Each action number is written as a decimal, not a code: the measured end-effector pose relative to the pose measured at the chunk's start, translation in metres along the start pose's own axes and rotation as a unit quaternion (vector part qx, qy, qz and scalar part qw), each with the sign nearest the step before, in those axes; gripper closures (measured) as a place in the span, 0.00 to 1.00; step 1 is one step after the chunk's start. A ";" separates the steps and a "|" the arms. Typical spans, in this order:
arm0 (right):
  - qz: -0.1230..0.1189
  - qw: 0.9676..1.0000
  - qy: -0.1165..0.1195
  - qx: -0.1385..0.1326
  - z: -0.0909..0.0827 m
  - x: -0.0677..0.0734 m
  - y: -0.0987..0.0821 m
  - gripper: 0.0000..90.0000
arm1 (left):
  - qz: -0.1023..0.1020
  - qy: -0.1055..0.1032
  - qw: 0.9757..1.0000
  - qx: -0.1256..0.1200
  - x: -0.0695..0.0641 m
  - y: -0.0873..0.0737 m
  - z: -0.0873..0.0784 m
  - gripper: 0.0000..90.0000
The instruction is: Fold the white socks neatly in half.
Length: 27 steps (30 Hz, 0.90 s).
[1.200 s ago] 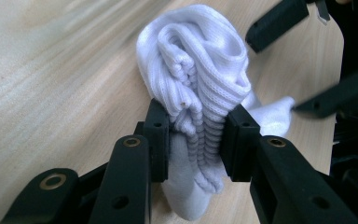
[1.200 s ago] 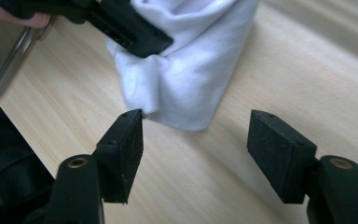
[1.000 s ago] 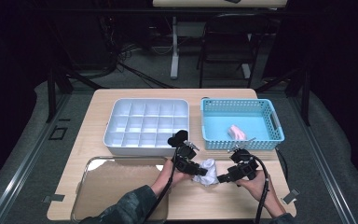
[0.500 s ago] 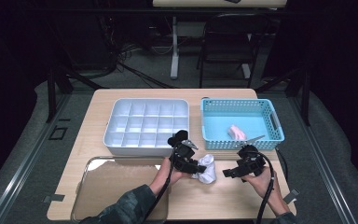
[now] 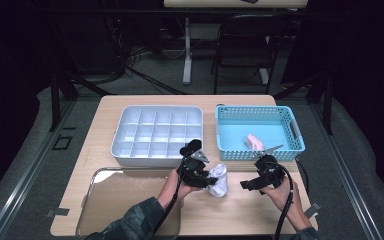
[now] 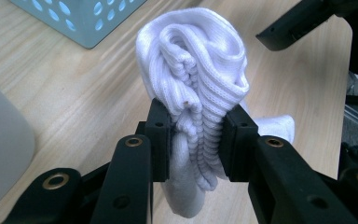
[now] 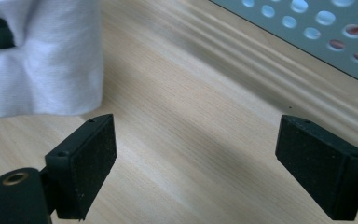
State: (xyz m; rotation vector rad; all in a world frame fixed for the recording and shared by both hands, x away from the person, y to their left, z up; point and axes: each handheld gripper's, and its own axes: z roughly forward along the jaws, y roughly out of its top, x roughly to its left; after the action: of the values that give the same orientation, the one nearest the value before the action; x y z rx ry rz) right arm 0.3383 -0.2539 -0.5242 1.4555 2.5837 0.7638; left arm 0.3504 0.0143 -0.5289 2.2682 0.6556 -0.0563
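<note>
The room is dark, with a grey floor (image 5: 25, 165), cables and black chair and stand legs behind a pale wooden worktop (image 5: 240, 210). On the worktop, from the largest thing down: a clear tray (image 5: 115, 200) at the near left corner, its front edge cut off by the frame; a grey divided box (image 5: 157, 134); a blue basket (image 5: 258, 131) holding something pink (image 5: 255, 141), too small to identify.

Near the front edge, the left claw (image 6: 196, 149) pinches a bunched white sock (image 6: 200, 74), which is at the worktop's middle front, just below the box; whether its lower end touches the wood is unclear. The right claw (image 7: 196, 163) stands wide with nothing between its jaws, having just been opening, over bare wood beside the sock.
</note>
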 end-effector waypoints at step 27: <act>-0.002 1.000 -0.012 0.008 0.004 -0.003 0.001 0.11 | 0.021 0.038 0.999 -0.026 -0.007 -0.015 -0.032 0.76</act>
State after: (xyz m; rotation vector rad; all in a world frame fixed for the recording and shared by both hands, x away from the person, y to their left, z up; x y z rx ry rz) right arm 0.3423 -0.2548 -0.5275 1.4551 2.5798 0.7224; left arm 0.3325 0.0422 -0.5142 2.2414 0.6416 0.0683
